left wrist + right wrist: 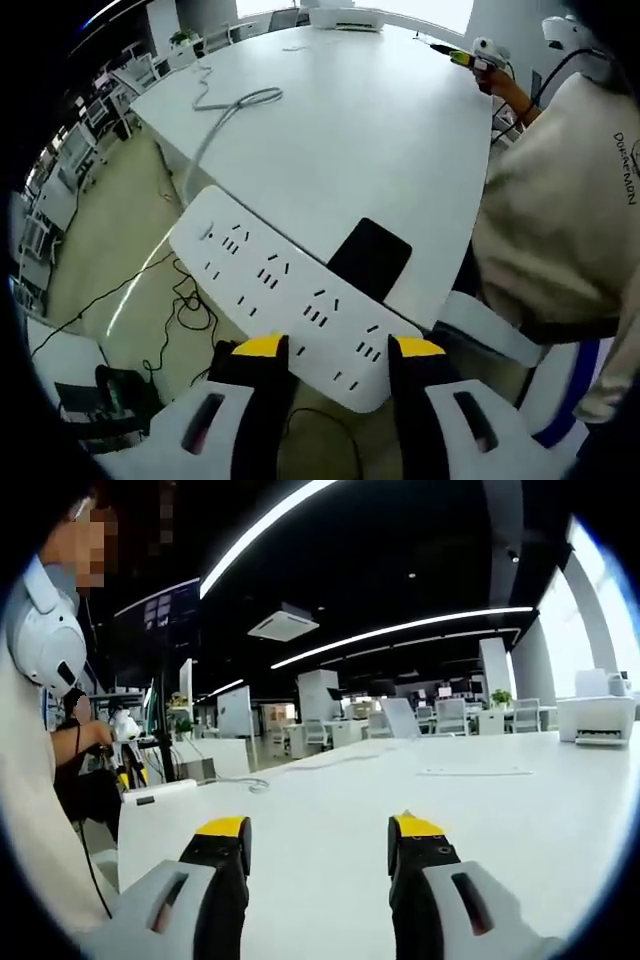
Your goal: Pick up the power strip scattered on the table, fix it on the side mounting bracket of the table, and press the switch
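1. Nearest the camera in the left gripper view, the left hand-held gripper [340, 352] has its yellow-tipped jaws either side of the near end of the power strip [285, 290]. They look closed on it, though the contact itself sits low in the view and is hard to confirm.
2. The power strip is a long white bar, socket face up, held off the edge of the white worktop [380, 150], tilted along that edge. That seems a fit position for bringing it to the side mounting.
3. A black rectangular piece [370, 258] shows just behind the strip at the worktop edge. It may be the bracket, but I cannot tell for sure.
4. The strip's grey cable [235, 105] trails back across the worktop in a loose loop; its far end is lost to view.
5. The switch cannot be made out on the strip.
6. In the right gripper view, the right hand-held gripper [318, 842] hangs over the worktop [500, 810] with jaws apart and nothing between them, probably kept free for pressing the switch.
7. A person in a pale top [560, 210] stands beside the worktop, partly cut off.
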Action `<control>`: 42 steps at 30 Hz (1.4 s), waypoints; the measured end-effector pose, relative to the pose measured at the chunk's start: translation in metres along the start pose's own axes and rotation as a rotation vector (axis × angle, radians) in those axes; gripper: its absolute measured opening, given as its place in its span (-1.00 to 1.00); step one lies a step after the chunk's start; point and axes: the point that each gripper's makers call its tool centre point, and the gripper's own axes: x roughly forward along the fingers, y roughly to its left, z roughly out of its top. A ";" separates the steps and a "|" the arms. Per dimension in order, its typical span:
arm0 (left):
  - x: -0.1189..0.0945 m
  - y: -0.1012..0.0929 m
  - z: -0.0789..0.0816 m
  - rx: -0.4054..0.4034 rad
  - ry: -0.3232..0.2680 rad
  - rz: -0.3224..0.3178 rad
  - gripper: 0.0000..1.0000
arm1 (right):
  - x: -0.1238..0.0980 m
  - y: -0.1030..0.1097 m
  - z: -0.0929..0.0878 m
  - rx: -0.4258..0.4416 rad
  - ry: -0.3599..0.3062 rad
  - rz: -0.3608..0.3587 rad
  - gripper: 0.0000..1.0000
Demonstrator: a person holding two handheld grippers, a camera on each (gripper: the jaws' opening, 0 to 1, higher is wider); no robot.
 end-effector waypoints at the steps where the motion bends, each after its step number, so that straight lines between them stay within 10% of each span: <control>1: 0.000 0.000 0.000 0.000 0.000 0.001 -0.15 | 0.000 0.000 0.000 0.000 0.000 0.001 0.02; 42: 0.006 -0.005 0.007 -0.029 0.110 0.018 -0.14 | 0.007 0.038 0.000 -0.078 0.122 0.200 0.01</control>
